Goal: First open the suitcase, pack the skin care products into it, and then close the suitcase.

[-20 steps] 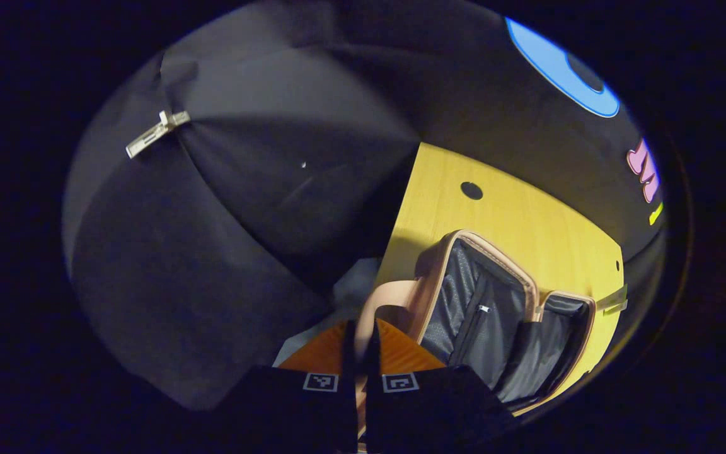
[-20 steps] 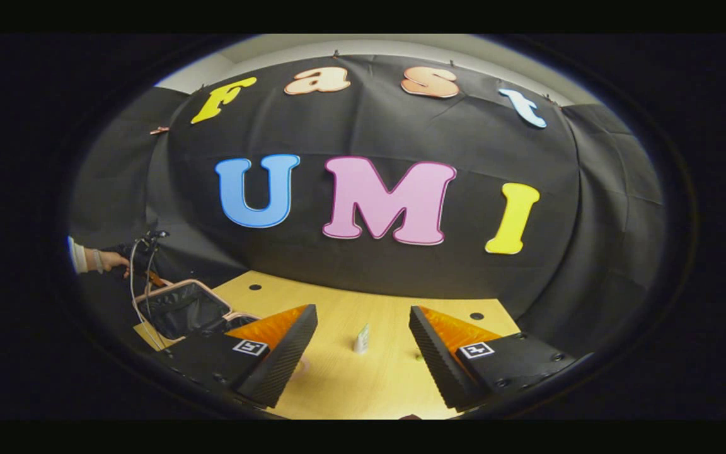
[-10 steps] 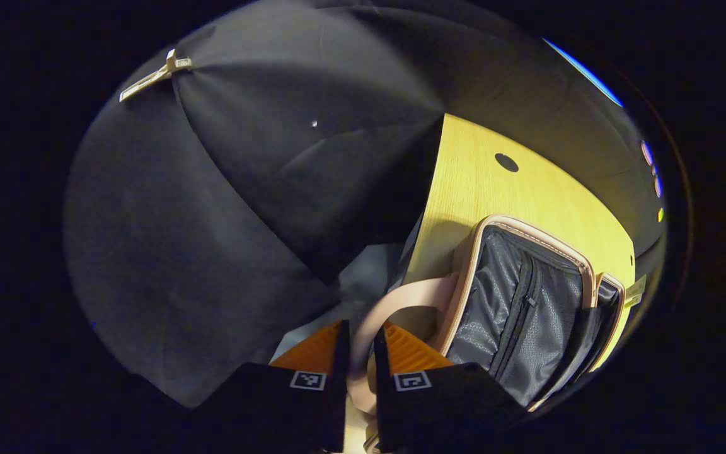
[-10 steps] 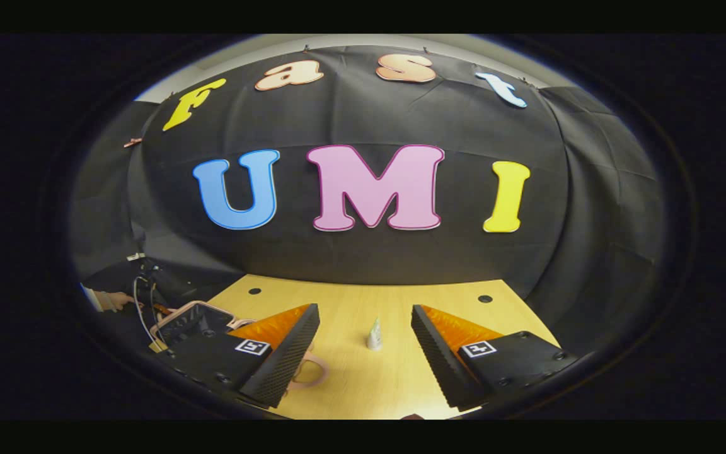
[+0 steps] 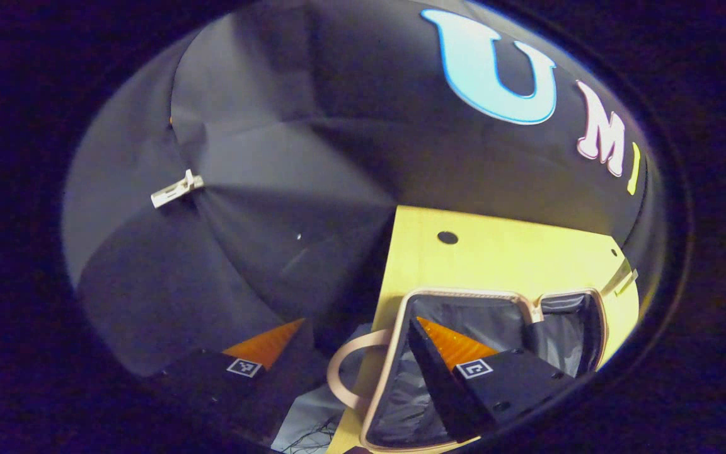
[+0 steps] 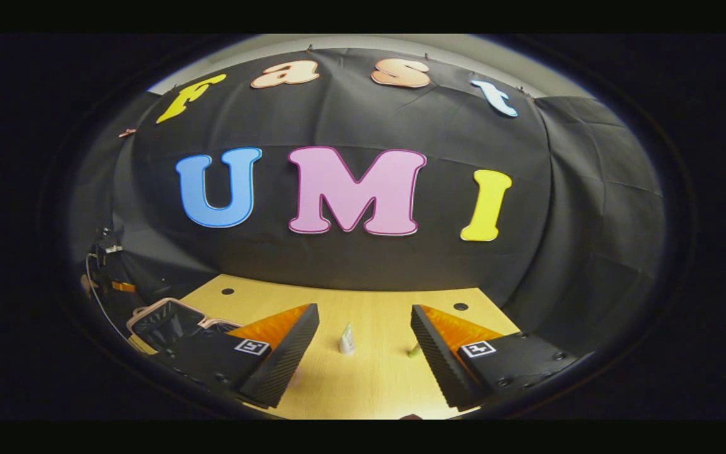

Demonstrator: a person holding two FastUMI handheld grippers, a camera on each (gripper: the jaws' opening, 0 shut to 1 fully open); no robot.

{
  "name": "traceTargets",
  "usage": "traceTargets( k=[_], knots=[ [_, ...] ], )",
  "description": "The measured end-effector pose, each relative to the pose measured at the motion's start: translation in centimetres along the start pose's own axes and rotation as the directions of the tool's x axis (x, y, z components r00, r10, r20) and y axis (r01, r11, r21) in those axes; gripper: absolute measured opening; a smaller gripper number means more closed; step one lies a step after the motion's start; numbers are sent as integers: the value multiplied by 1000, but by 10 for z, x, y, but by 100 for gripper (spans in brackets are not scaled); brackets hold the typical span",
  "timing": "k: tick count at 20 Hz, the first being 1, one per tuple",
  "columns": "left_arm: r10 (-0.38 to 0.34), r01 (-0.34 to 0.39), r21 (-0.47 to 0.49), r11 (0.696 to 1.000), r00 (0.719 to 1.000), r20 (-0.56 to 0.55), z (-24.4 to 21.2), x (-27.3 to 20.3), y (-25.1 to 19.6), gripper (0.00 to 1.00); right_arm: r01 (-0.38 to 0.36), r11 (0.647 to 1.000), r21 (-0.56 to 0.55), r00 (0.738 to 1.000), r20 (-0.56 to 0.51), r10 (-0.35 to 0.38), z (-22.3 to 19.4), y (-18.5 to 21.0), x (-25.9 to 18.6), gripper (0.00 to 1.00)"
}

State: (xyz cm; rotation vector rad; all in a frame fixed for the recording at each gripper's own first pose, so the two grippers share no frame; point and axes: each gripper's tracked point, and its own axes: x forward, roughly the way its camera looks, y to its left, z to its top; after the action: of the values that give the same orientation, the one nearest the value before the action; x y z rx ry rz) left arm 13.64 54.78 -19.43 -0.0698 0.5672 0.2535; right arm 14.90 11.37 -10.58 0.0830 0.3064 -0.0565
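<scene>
Here the suitcase [image 5: 514, 328] lies open at the left end of the wooden bench [image 5: 514, 258], its dark lining exposed inside a pale pink rim, with its curved handle [image 5: 344, 372] sticking out past the bench's left edge. The left gripper [image 5: 344, 343] hangs over that handle with its fingers spread wide, holding nothing; one finger sits above the lining, the other beyond the bench edge. In the right gripper view, a small white bottle [image 6: 346, 340] stands upright mid-bench, well apart from the suitcase [image 6: 164, 321], with a tiny green item [image 6: 414, 350] to its right. The right gripper [image 6: 363, 353] hovers near, wide open and empty.
</scene>
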Motion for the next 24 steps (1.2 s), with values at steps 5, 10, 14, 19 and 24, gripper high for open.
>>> traceTargets(
  k=[5, 10, 14, 19, 24],
  knots=[
    [-217, 203, 89, 975, 953, 213, 70, -72, -145, 96, 39, 999, -9, 999, 34, -39, 6, -20, 8, 94],
    [-431, 400, 164, 902, 859, 276, 79, -108, -306, 96, 46, 999, -18, 997, 59, -44, 0, -37, 14, 93],
    [-590, 543, 264, 797, 794, 148, 47, -124, -445, 96, 12, 999, -30, 1000, 24, -11, -22, -61, 29, 93],
    [-657, 626, 317, 712, 754, -12, 10, -97, -539, 96, -65, 997, -46, 997, -38, 63, -52, -76, 43, 94],
    [-629, 661, 278, 697, 750, -207, -53, -33, -615, 96, -146, 988, -52, 983, -120, 139, -93, -85, 56, 94]
  ],
)
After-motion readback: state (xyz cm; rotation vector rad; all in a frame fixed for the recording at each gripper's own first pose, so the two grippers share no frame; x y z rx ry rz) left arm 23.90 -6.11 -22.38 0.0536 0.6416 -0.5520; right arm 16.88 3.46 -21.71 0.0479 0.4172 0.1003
